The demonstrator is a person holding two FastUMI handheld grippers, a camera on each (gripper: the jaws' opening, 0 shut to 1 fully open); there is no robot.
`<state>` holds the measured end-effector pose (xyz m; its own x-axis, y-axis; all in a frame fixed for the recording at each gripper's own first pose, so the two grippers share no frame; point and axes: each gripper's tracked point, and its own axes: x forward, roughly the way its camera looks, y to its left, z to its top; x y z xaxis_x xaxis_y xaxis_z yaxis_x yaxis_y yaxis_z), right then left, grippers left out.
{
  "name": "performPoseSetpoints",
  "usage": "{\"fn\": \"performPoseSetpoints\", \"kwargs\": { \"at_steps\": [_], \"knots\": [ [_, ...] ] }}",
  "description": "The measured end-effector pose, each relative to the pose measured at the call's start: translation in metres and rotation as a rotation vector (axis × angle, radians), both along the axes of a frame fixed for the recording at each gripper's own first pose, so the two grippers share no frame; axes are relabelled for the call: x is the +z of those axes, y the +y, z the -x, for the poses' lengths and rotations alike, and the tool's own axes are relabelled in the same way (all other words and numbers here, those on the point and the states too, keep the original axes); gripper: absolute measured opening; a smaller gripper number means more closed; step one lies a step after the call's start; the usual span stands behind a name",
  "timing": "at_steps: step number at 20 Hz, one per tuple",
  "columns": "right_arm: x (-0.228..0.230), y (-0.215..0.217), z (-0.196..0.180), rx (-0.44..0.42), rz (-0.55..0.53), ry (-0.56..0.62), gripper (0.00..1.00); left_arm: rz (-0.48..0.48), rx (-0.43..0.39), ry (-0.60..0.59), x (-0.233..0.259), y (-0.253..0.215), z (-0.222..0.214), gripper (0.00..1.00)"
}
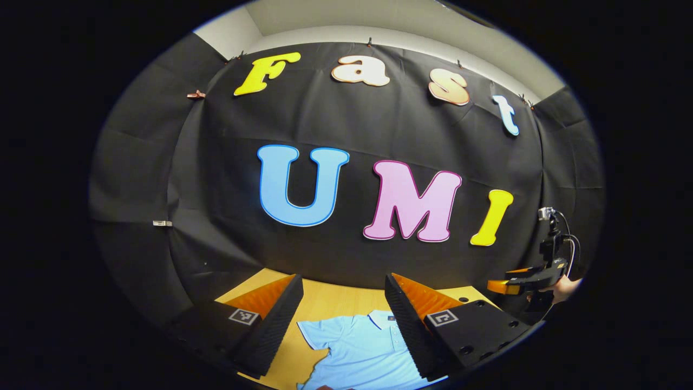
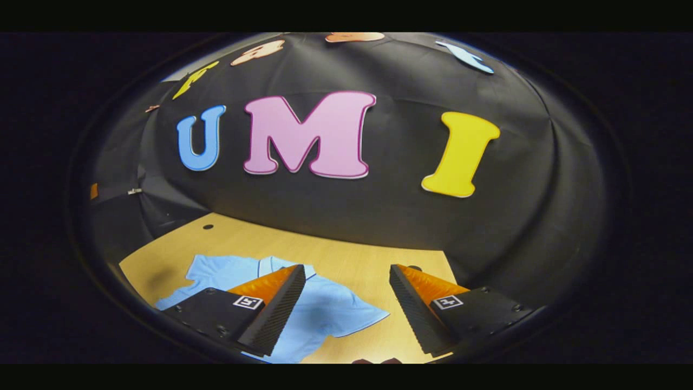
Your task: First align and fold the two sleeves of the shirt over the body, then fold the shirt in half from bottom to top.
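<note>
Shirt (image 1: pixel 360 346): flat on table (image 2: pixel 357 260), below both tools, collar twd wall.
Left gripper (image 1: pixel 344 325): wide open, empty, over shirt.
Right gripper (image 2: pixel 346 311): wide open, empty; sleeve (image 2: pixel 346 310) under it.

Both views face the shirt (image 1: pixel 360 346) from above.

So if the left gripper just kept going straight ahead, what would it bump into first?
Probably the black cloth wall. The open left gripper points above the shirt and table, though depth is hard to judge.
</note>
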<state>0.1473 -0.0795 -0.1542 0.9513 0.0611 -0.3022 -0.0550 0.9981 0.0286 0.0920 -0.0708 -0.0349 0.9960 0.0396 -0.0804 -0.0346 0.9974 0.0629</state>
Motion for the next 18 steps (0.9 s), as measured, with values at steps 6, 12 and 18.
{"fn": "performPoseSetpoints", "kwargs": {
  "at_steps": [6, 12, 18],
  "knots": [
    [-0.097, -0.017, -0.034, 0.018, -0.032, 0.175, 0.96, -0.039, 0.037, 0.051, -0.014, -0.014, -0.013, 0.96],
    [-0.2, -0.038, -0.055, -0.003, -0.084, 0.373, 0.98, -0.006, 0.096, 0.129, -0.035, -0.018, -0.021, 0.97],
    [-0.271, -0.047, -0.057, -0.027, -0.129, 0.531, 0.98, 0.02, 0.164, 0.193, -0.057, -0.022, -0.027, 0.97]
  ]
}}
